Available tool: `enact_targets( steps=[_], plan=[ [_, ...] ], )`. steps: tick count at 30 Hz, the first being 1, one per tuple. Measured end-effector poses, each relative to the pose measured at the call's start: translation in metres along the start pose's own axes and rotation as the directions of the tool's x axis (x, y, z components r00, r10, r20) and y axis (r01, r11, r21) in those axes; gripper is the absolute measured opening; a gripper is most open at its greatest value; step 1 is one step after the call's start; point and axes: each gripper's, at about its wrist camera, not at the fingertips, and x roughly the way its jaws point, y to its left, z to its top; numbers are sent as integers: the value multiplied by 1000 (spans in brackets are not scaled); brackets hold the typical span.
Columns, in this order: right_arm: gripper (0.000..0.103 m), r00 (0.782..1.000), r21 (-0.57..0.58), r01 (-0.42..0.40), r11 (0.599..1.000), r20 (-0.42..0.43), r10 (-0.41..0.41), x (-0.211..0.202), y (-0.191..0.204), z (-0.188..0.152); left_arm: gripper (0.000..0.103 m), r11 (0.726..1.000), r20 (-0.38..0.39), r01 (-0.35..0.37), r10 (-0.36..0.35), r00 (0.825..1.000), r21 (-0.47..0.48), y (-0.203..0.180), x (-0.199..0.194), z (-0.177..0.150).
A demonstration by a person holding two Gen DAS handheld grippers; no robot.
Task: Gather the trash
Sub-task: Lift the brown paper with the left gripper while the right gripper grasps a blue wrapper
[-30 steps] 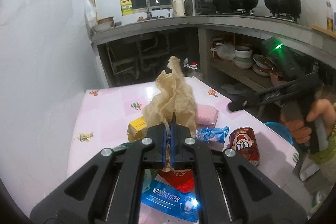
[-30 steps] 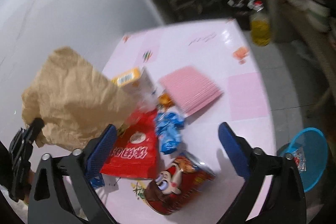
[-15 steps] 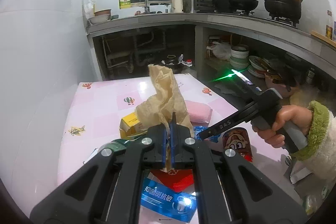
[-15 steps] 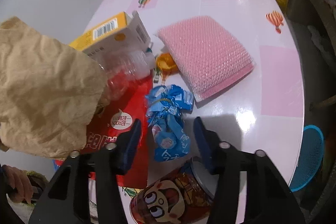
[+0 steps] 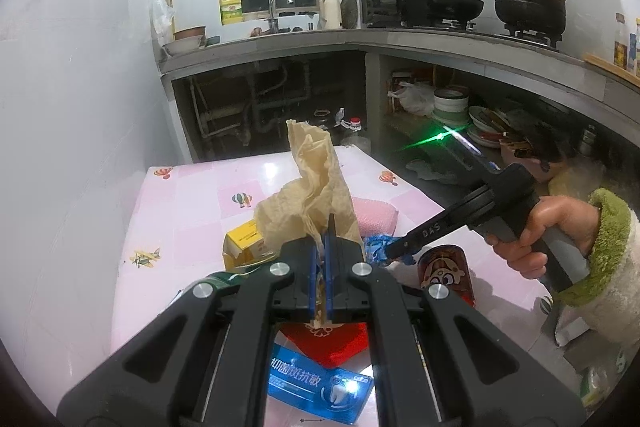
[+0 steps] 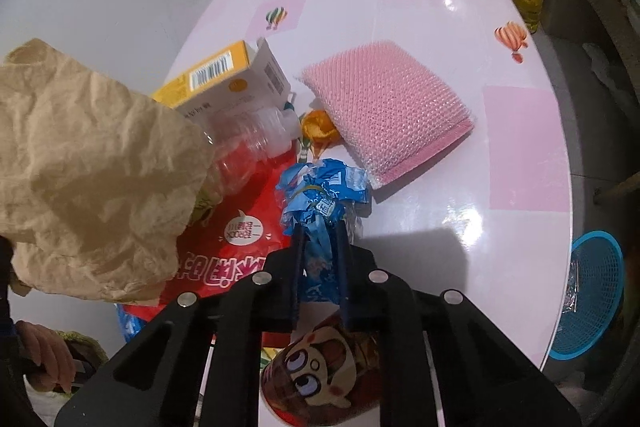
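right gripper (image 6: 318, 251) clamping on blue wrapper (image 6: 320, 187), long axis running near-to-far | blue basket (image 6: 596, 291) lying far right, below table (image 6: 520, 131) edge | left gripper (image 5: 320, 259) pinching brown paper (image 5: 312, 195)

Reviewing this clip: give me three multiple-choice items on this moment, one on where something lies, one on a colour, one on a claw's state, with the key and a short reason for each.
1. Where does the pink sponge pad lie?
A. on the table
B. in the basket
C. in the left claw

2. What colour is the mesh basket beside the table?
A. red
B. blue
C. yellow

3. What is the right claw doing?
A. wide open above the can
B. closed on nothing
C. closed on the blue wrapper

Key: 1 A, the pad rests flat on the pink tabletop past the wrapper. 2 B, its rim and mesh are blue, down at the table's edge. 3 C, the crumpled wrapper sits pinched between the two fingers, while the left claw holds the brown paper bag.
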Motion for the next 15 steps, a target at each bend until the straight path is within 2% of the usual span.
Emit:
enact_targets(
  steps=[8, 15],
  plan=[
    [14, 995, 32, -36, 999, 91, 33, -42, -6, -15, 2, 1000, 20, 3, -3, 1000, 13, -5, -6, 2],
    [14, 982, 67, -73, 995, 180, 60, -76, -11, -43, 2, 1000, 38, 19, -20, 999, 21, -10, -12, 2]
  ],
)
